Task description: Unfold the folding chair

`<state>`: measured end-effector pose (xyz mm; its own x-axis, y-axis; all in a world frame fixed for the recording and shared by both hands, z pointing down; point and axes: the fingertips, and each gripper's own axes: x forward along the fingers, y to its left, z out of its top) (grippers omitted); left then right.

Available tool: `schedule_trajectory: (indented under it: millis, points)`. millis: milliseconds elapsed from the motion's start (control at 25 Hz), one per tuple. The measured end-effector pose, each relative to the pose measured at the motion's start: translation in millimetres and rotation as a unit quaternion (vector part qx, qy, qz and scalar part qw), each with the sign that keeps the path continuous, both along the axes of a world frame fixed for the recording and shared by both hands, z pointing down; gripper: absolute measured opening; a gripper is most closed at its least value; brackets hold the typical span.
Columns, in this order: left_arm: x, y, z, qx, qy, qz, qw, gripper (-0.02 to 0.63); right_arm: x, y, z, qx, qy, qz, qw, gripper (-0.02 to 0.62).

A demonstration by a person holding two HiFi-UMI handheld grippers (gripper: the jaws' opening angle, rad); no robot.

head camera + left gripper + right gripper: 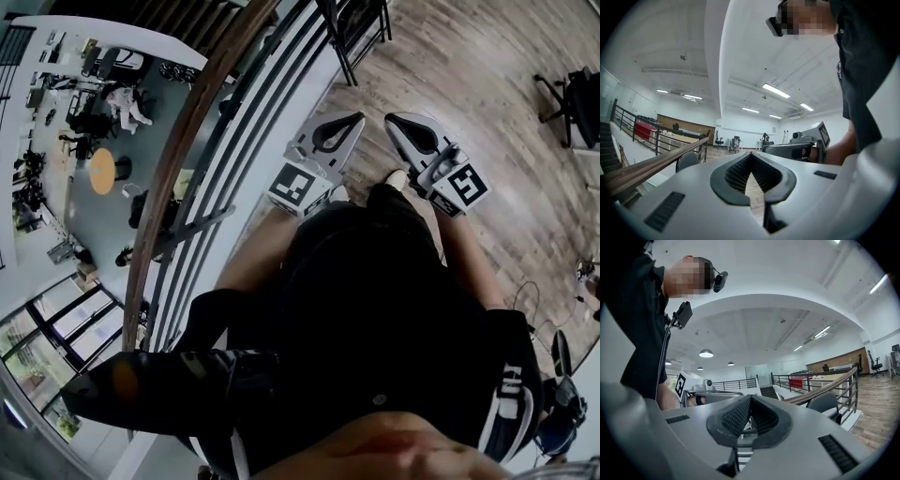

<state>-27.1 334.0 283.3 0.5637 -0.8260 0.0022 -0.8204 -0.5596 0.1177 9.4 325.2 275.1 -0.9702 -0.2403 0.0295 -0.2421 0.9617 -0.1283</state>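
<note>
Head view: the smooth grey left claw (354, 118) and right claw (394, 119) sit side by side over the plank floor (469, 75). The dark-framed folding chair (361, 37) stands ahead, beside the wood-topped railing (187, 141).

Left gripper view: ribbed black pads (733, 172) meet with nothing between.

Right gripper view: the claw is likewise closed and empty. The chair's rounded back is near the railing.

Head view steeply down; left claw (356, 120) and right claw (392, 120) views level, railing (185, 141) shared.

There are two grippers, the left hand-held gripper (352, 119) and right hand-held gripper (394, 120), plus one wooden handrail (150, 225) and one orange round table (101, 172).
</note>
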Motion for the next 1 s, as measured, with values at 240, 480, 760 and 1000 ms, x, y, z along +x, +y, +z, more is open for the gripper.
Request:
schedule_trajectory:
  millis: [240, 480, 760, 1000]
  points:
    - [-5, -41, 12, -0.012, -0.001, -0.015, 0.9998, 0.003, -4, -45, 9, -0.002, -0.012, -0.008, 1.0, 0.008]
    - [-21, -98, -14, -0.018, -0.004, -0.042, 0.9989, 0.003, -20, -103, -21, 0.008, -0.015, -0.036, 0.999, 0.008]
    - [8, -175, -34, -0.014, -0.001, -0.073, 0.9972, 0.003, -1, -173, -43, 0.011, -0.031, -0.083, 0.996, 0.008]
    - [25, -227, -38, -0.021, -0.004, -0.107, 0.994, 0.003, 15, -221, -47, 0.0, -0.042, -0.114, 0.993, 0.008]
